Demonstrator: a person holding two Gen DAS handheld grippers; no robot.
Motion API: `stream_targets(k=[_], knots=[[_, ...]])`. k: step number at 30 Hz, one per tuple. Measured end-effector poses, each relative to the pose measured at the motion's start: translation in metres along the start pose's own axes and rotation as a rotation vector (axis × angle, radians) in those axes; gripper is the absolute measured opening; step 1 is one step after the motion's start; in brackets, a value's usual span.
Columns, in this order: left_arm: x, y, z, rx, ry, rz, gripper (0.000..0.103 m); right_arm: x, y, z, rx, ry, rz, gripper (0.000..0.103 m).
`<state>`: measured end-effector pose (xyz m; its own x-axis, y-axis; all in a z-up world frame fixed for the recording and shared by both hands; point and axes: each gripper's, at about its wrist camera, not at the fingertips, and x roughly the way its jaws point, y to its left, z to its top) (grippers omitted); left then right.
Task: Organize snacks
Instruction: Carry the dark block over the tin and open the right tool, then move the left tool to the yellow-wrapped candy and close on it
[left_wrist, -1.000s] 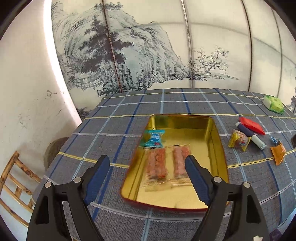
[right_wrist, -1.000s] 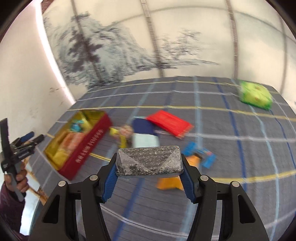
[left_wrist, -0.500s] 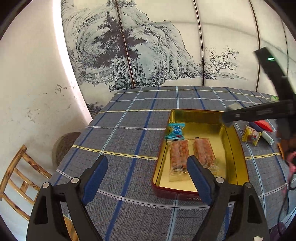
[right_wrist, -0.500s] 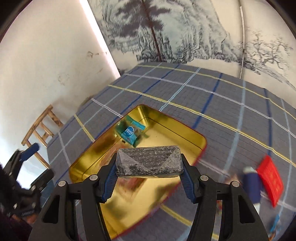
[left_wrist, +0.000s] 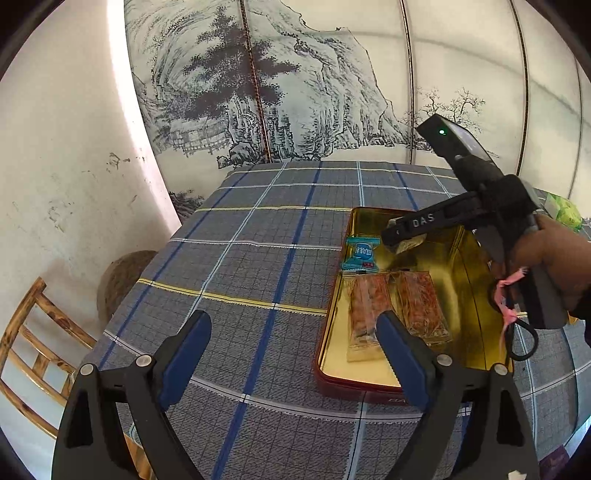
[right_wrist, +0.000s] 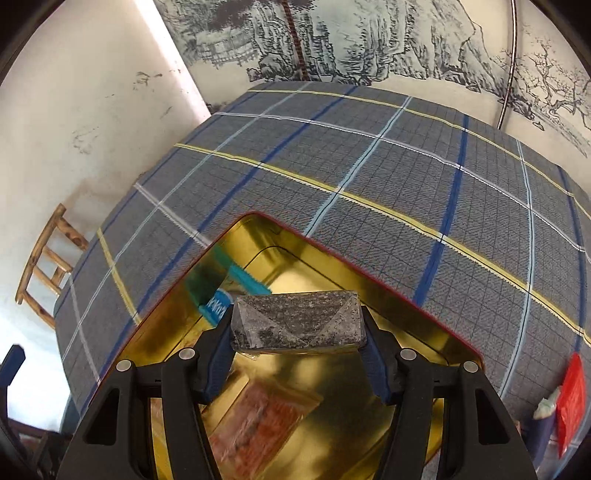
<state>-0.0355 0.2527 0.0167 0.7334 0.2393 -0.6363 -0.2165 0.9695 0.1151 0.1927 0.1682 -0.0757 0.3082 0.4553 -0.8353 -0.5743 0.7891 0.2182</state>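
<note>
A gold tin with red sides (left_wrist: 480, 266) sits on the plaid tablecloth. It holds a blue candy packet (left_wrist: 360, 253) and two clear packets of reddish snack bars (left_wrist: 395, 310). My right gripper (right_wrist: 297, 332) is shut on a grey speckled wrapped snack (right_wrist: 297, 325) and holds it low over the tin's far half (right_wrist: 369, 280), next to the blue packet (right_wrist: 221, 302). That gripper also shows in the left wrist view (left_wrist: 399, 236). My left gripper (left_wrist: 291, 350) is open and empty, above the cloth left of the tin.
A red packet (right_wrist: 570, 398) and a blue-and-white packet (right_wrist: 541, 417) lie on the cloth right of the tin. A green packet (left_wrist: 565, 210) lies at the far right. A wooden chair (left_wrist: 33, 332) stands off the table's left edge. A painted screen stands behind.
My right gripper has carried the grey snack from the loose packets leftward and down into the tin. My left gripper has drawn back to the left, away from the tin, still open.
</note>
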Motion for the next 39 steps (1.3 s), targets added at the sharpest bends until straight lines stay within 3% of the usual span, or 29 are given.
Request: stream_targets(k=[8, 14, 18, 22, 26, 30, 34, 39], knots=[[-0.005, -0.007, -0.002, 0.012, 0.01, 0.003, 0.089, -0.038, -0.006, -0.008, 0.07, -0.127, 0.1, 0.062], [-0.018, -0.017, -0.002, 0.032, -0.003, 0.001, 0.089, -0.105, -0.013, -0.077, 0.027, -0.274, 0.135, 0.063], [-0.03, -0.033, -0.001, 0.066, -0.019, -0.008, 0.09, -0.151, -0.036, -0.15, 0.023, -0.38, 0.009, 0.063], [-0.043, -0.056, 0.002, 0.111, -0.038, -0.03, 0.091, -0.193, -0.094, -0.227, 0.12, -0.427, -0.221, 0.064], [-0.056, -0.089, 0.005, 0.174, -0.044, -0.091, 0.091, -0.217, -0.156, -0.282, 0.239, -0.376, -0.446, 0.064], [-0.067, -0.131, 0.005, 0.251, -0.036, -0.199, 0.092, -0.235, -0.212, -0.32, 0.349, -0.327, -0.562, 0.065], [-0.067, -0.173, 0.007, 0.318, -0.014, -0.287, 0.092, -0.246, -0.244, -0.342, 0.42, -0.335, -0.576, 0.065], [-0.047, -0.215, 0.028, 0.32, 0.086, -0.385, 0.092, -0.247, -0.272, -0.351, 0.451, -0.349, -0.539, 0.065]])
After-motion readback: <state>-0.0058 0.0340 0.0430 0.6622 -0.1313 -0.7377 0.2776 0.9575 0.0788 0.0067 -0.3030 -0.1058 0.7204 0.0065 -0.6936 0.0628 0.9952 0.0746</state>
